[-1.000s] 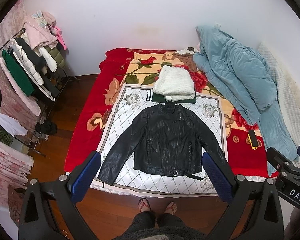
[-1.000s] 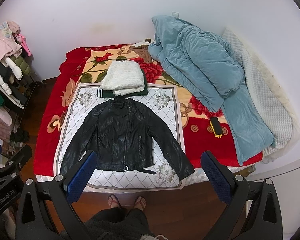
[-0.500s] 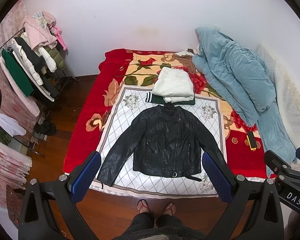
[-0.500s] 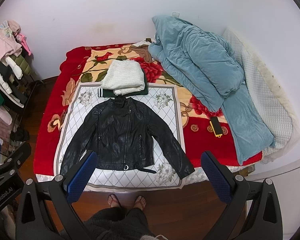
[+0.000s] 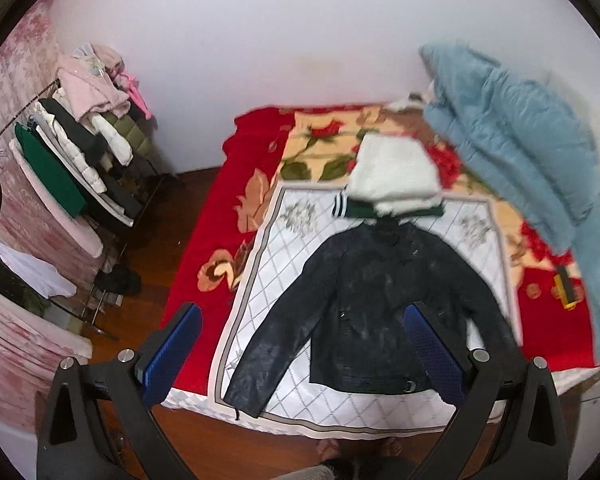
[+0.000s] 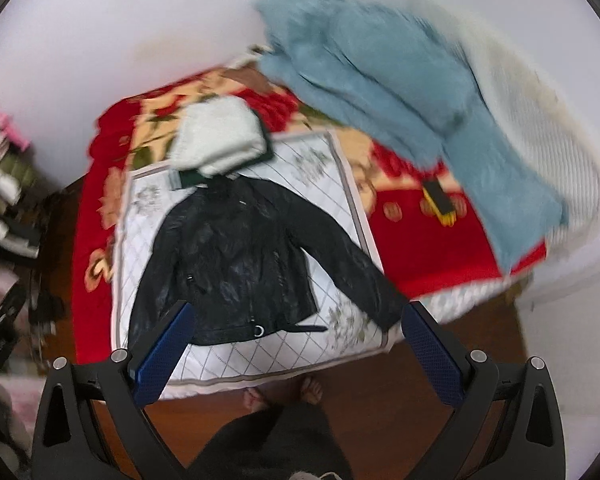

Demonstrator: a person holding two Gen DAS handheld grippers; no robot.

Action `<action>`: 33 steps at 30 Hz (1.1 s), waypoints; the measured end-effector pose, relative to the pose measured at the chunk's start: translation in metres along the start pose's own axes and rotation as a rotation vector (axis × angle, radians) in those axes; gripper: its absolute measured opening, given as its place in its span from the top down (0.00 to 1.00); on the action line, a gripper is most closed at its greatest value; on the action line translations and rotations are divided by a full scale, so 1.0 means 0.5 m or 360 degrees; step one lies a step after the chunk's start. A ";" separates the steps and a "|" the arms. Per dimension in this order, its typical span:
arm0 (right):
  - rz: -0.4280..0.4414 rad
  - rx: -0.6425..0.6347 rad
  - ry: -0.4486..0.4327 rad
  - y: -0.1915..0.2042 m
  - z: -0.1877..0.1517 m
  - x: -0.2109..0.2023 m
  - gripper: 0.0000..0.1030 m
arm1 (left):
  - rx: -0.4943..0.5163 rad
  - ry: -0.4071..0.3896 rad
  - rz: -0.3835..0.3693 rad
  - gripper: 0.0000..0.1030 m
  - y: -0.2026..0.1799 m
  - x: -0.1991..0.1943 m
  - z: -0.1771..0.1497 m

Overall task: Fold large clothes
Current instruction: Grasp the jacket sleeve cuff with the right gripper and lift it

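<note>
**Jacket laid flat on the bed, both grippers above it with nothing held**

Black leather jacket (image 5: 384,304) is seen spread face up on a white diamond-patterned cloth (image 5: 284,272) that covers the near part of the bed. Its sleeves are stretched out and angled down towards the foot of the bed, and its collar points towards the far wall. The cloth is laid over a red floral blanket (image 5: 220,216).

Just beyond the collar, a folded white knit (image 5: 394,174) is stacked on a folded green garment (image 5: 360,210) with striped trim. A crumpled blue quilt (image 5: 516,136) is piled along the right side of the bed, and a small black and yellow object (image 5: 566,288) lies on the blanket near it; what it is cannot be told. At the left wall a clothes rack (image 5: 80,152) is loaded with garments.

The left gripper (image 5: 304,356) is held over the bed's near edge with its jaws wide apart and nothing between the blue pads (image 5: 172,352). The right gripper (image 6: 296,352) is pointed down at the jacket's hem and right sleeve; its jaws are closing slightly from wide apart, and no fabric is caught between them. In the right wrist view, sandalled feet (image 6: 284,394) are visible on the wooden floor (image 6: 440,432) at the foot of the bed. Both views are blurred.
</note>
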State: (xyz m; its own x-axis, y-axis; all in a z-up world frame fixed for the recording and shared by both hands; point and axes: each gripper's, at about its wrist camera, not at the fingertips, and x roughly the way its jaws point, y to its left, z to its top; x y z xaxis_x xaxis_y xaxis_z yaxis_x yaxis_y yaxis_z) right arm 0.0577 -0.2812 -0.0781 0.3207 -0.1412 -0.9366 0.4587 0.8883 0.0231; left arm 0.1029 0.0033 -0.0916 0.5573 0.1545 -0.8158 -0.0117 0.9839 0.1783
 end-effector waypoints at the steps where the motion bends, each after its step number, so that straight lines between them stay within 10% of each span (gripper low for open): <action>1: -0.0039 0.0058 0.0041 -0.029 0.003 0.052 0.18 | 0.0007 0.0015 0.0015 0.00 -0.006 0.026 -0.004; 16: -0.0001 0.1140 0.0652 -0.530 -0.157 0.798 0.25 | 0.0258 0.0408 0.0171 0.00 -0.290 0.467 -0.103; 24: 0.0121 0.1351 0.0746 -0.626 -0.267 1.084 0.25 | 0.0463 0.0552 0.0085 0.00 -0.443 0.664 -0.185; 27: 0.0239 0.1488 0.0709 -0.638 -0.283 1.108 0.39 | 0.0506 0.0554 0.0051 0.00 -0.482 0.711 -0.202; 29: 0.0159 0.1482 0.0617 -0.641 -0.277 1.081 0.70 | 0.0515 0.0534 0.0016 0.00 -0.507 0.727 -0.204; 33: 0.0261 0.1476 0.0377 -0.644 -0.265 1.017 0.87 | 0.0526 0.0518 -0.0056 0.00 -0.536 0.740 -0.206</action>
State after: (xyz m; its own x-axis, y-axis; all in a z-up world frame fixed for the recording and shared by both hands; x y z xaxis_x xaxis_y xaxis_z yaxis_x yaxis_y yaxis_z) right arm -0.0367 -0.5814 -0.6082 0.3102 0.1357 -0.9409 0.9268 0.1774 0.3311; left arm 0.2267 -0.1941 -0.4980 0.2625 0.1936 -0.9453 0.2974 0.9157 0.2702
